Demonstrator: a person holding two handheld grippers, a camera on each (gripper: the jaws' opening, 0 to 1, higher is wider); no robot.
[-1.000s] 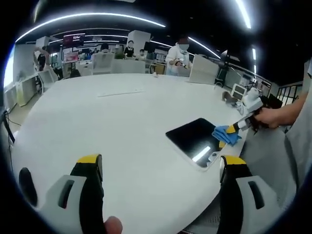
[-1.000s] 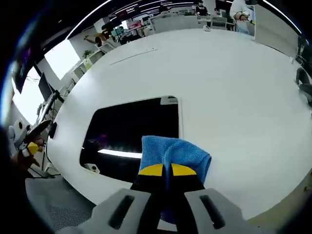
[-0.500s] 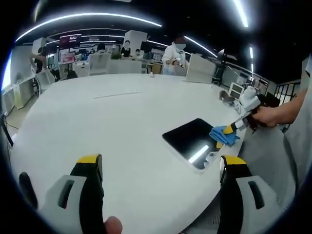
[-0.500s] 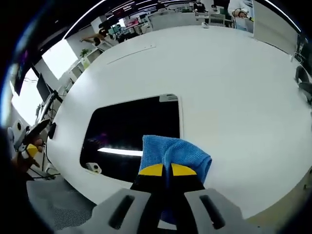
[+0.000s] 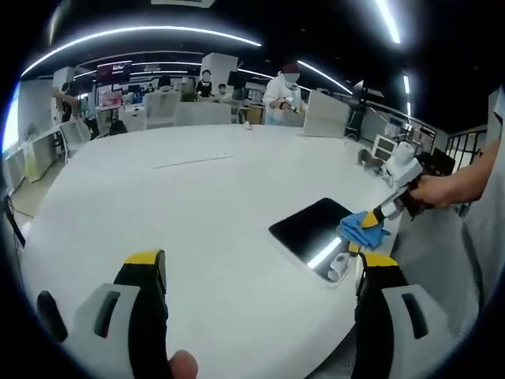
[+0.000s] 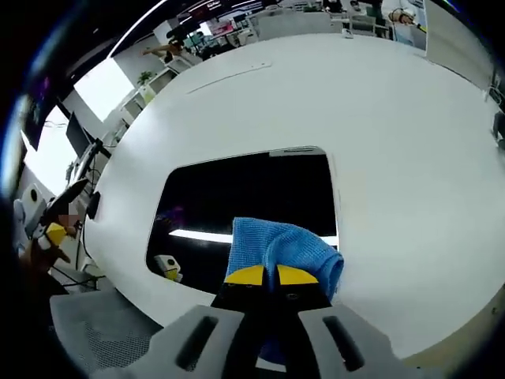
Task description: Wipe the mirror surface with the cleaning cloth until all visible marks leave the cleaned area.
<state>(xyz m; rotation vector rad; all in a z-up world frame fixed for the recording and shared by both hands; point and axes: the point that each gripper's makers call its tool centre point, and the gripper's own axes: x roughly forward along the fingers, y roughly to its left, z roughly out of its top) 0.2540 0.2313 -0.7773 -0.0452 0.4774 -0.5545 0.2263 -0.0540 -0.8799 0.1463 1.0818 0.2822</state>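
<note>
The right gripper had its jaws pressed together on the blue cleaning cloth, which lay on the near part of the dark mirror on the white table. The left gripper was spread wide over the table, well apart from the mirror.

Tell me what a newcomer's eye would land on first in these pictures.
First the bright blue cleaning cloth, pinched in the shut right gripper and lying over the near edge of the mirror, a dark rectangle flat on the big white table near its edge. In the left gripper view, the left gripper stands open over bare table, with the mirror ahead to its right and people at desks beyond.
</note>
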